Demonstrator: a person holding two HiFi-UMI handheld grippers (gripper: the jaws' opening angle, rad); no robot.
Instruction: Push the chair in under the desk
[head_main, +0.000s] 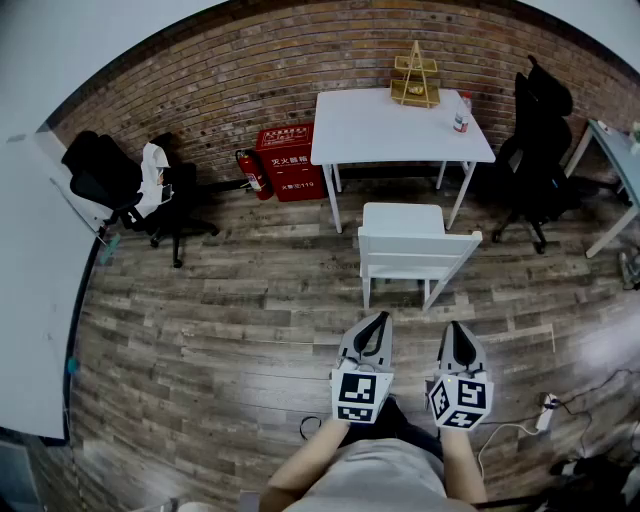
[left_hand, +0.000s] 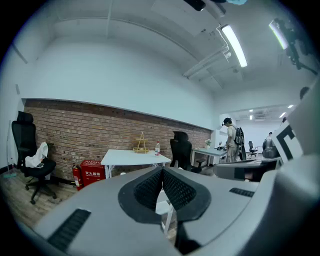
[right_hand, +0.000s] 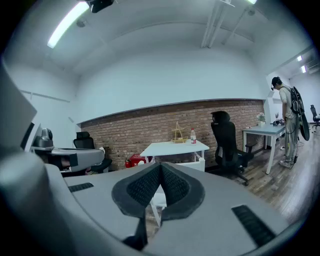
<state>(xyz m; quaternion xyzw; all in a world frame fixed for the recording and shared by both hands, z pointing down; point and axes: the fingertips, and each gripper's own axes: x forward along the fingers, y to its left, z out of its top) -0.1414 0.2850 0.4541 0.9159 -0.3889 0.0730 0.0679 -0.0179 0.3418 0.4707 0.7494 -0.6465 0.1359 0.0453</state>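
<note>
Closest to the person are the two grippers, held side by side and low. The left gripper (head_main: 379, 320) has its jaws pressed together with nothing in them, and so does the right gripper (head_main: 456, 328). I think that fits, because a push needs no grabbing, only two firm tips. Both point toward the white chair (head_main: 405, 250), but a strip of wooden floor (head_main: 250, 330) lies between, so they do not touch it. The chair stands on the floor, pulled out from the white bench (head_main: 380, 125), with its back toward the person. That makes the back rail the handy part to push. The seat sits just at the bench's front edge. Far back on the bench stand a gold rack (head_main: 415, 78) and a bottle (head_main: 461, 112), close to the brick wall (head_main: 250, 80).
</note>
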